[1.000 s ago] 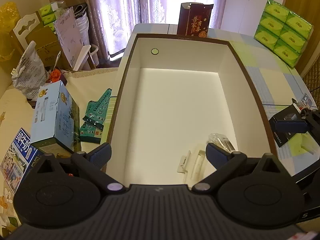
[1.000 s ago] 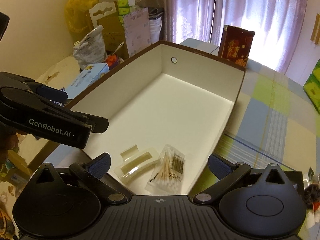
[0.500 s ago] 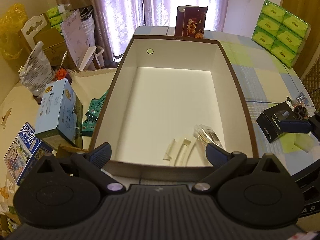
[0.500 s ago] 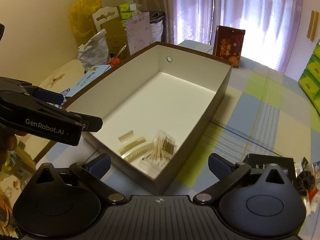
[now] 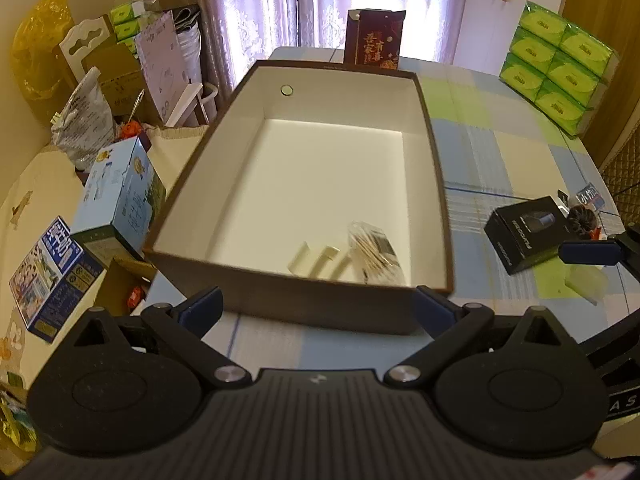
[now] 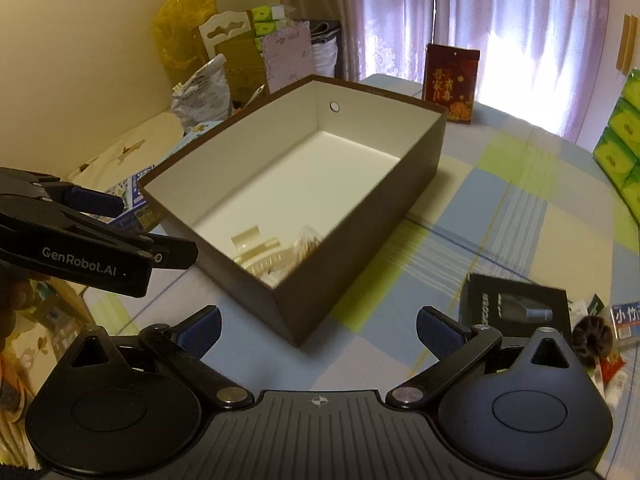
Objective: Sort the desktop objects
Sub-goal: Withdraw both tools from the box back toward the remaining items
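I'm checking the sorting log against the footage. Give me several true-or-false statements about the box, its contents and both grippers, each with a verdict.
1. The brown box holds a pack of cotton swabs. True.
2. The hair clip lies on the tablecloth outside the box. False: it lies inside the box, beside the swabs.
3. The left gripper holds nothing. True.
4. The right gripper is shut on the black carton. False: its fingers are spread and empty; the carton lies on the table.
5. The box has a lid on. False: it is open-topped.
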The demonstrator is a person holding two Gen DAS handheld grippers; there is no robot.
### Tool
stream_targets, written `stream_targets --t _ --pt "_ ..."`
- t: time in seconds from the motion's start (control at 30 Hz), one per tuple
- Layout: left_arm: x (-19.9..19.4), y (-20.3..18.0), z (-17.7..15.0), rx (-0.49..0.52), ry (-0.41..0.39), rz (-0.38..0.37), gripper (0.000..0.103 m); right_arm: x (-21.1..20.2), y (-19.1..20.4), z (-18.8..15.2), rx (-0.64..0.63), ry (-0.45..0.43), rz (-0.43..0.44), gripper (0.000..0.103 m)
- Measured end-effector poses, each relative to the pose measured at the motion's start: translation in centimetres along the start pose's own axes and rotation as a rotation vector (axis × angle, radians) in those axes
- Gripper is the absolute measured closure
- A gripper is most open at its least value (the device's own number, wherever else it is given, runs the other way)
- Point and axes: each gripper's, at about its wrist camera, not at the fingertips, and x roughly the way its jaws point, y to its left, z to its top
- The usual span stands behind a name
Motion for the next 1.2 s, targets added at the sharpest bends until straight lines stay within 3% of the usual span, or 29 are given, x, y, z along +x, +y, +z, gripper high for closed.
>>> stream_targets --t 0.5,1.2 --pt "-0.3 -6.2 -2.6 -0.018 0.048 -0.035 0.004 -3.2 -5.1 -4.2 0.043 0.044 -0.006 0.002" --pt "2.2 -17.6 -1.7 0.160 0.066 -0.176 0.004 -8.0 -17.4 -11.0 0.308 0.081 -0.154 0.002"
